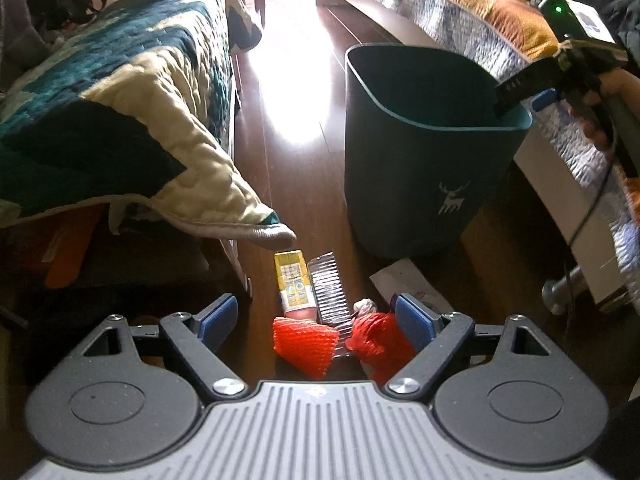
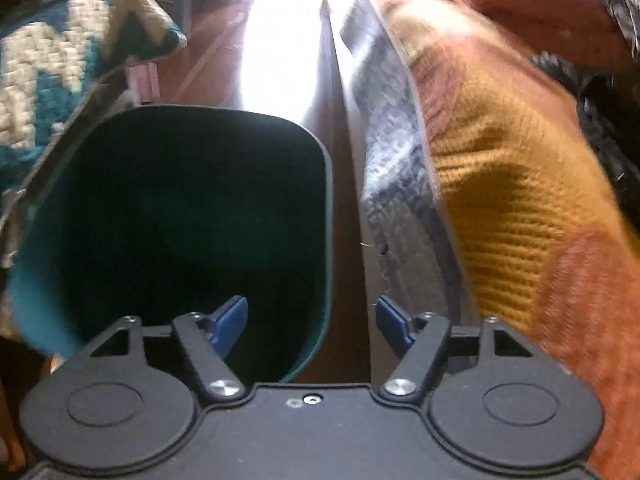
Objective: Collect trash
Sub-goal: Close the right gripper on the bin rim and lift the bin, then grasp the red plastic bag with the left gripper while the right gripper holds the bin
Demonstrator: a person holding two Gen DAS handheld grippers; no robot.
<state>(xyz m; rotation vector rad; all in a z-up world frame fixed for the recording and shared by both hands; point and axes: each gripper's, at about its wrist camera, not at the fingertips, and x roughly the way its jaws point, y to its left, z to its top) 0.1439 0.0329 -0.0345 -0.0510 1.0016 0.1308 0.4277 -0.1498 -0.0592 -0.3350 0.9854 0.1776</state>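
Note:
My left gripper (image 1: 316, 316) hangs open just above a small pile of trash on the wooden floor. In the pile are an orange foam net (image 1: 304, 344), a red mesh bag (image 1: 380, 340), a yellow carton (image 1: 294, 282), a clear ribbed plastic tray (image 1: 328, 292) and a crumpled white tissue (image 1: 363, 306). The red mesh lies against its right pad; nothing is gripped. A dark green bin (image 1: 420, 168) with a deer logo stands behind the pile. My right gripper (image 2: 312, 316) is open and empty over the bin's (image 2: 326, 240) right rim, with its left finger inside. The left wrist view shows the right gripper (image 1: 524, 100) at that rim.
A bed with a teal and cream quilt (image 1: 120, 100) overhangs the floor on the left. On the right, a low bed with an orange and grey cover (image 1: 460, 12) runs close beside the bin. A white paper sheet (image 1: 400, 276), a metal object (image 1: 560, 288) and a black cable (image 1: 588, 216) lie nearby.

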